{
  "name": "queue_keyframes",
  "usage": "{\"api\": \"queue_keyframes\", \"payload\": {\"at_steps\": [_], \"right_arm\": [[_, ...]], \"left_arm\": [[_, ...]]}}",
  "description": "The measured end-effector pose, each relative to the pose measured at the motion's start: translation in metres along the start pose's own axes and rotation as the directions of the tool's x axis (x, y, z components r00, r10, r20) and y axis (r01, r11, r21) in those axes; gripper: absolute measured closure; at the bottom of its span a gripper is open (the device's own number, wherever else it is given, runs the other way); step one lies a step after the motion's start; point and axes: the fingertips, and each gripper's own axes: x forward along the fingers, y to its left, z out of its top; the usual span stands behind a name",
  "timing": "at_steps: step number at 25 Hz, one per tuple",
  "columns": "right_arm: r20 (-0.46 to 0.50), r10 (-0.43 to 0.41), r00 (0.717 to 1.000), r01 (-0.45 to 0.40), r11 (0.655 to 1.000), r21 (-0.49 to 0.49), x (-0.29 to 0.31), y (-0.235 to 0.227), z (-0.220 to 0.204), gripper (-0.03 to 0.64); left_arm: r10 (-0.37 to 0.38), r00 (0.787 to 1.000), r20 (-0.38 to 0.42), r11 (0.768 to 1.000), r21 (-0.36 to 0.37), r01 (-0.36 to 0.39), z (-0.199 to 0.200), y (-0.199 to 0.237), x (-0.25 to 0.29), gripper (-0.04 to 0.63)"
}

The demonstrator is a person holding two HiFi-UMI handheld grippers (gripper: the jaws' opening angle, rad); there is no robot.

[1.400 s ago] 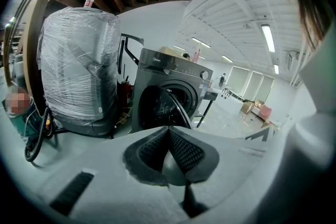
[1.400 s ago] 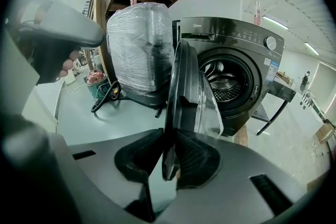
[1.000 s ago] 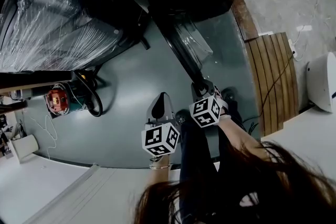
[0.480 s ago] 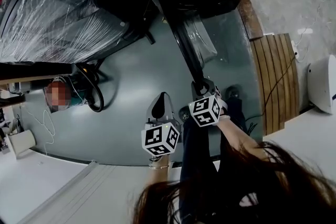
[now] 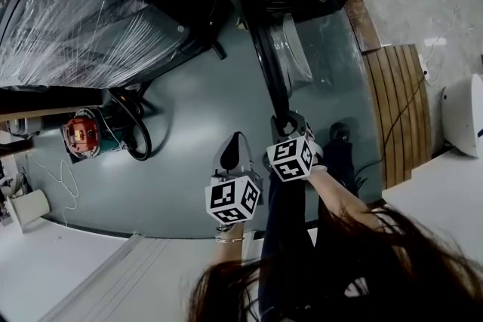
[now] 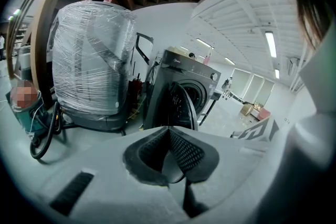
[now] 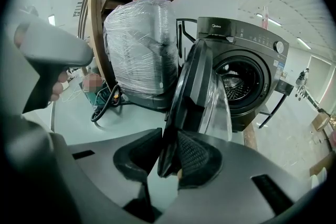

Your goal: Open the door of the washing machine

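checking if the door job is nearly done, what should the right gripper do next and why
Probably draw the right gripper back off the door edge. The door already stands wide open from the washing machine, and the jaws have just been opening, with the edge between them.

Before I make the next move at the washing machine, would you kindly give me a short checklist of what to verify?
1. The door is open: ok; it stands swung well clear of the drum opening.
2. The right gripper is free of the door: not ok; its jaws have just been opening, but the door's edge stands between them.
3. The left gripper is empty: ok; its jaws are together on nothing.
4. The black hose is clear of the door: ok; it lies on the floor, off to the side.
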Motion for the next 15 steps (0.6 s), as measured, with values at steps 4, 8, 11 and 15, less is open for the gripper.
{"api": "queue_keyframes", "payload": {"at_steps": [4,8,11,15], "right_arm": [[-0.004,-0.004,1.000,0.004,1.000,0.011,0.005,0.015,0.006,0.535],[-0.009,-0.011,1.000,0.011,1.000,0.026,0.010,0.030,0.011,0.532],[-0.014,-0.019,1.000,0.020,0.999,0.039,0.013,0.038,0.015,0.532],[-0.023,-0.028,0.999,0.029,0.998,0.052,0.018,0.049,0.020,0.531]], "left_arm": [[-0.008,1.000,-0.001,1.000,0.002,0.008,0.003,0.015,-0.004,0.583],[-0.003,1.000,0.004,1.000,-0.011,0.003,0.009,0.035,-0.009,0.583],[0.002,1.000,0.011,1.000,-0.025,-0.001,0.012,0.047,-0.013,0.583],[0.007,1.000,0.013,0.999,-0.036,-0.007,0.015,0.062,-0.017,0.583]]}}
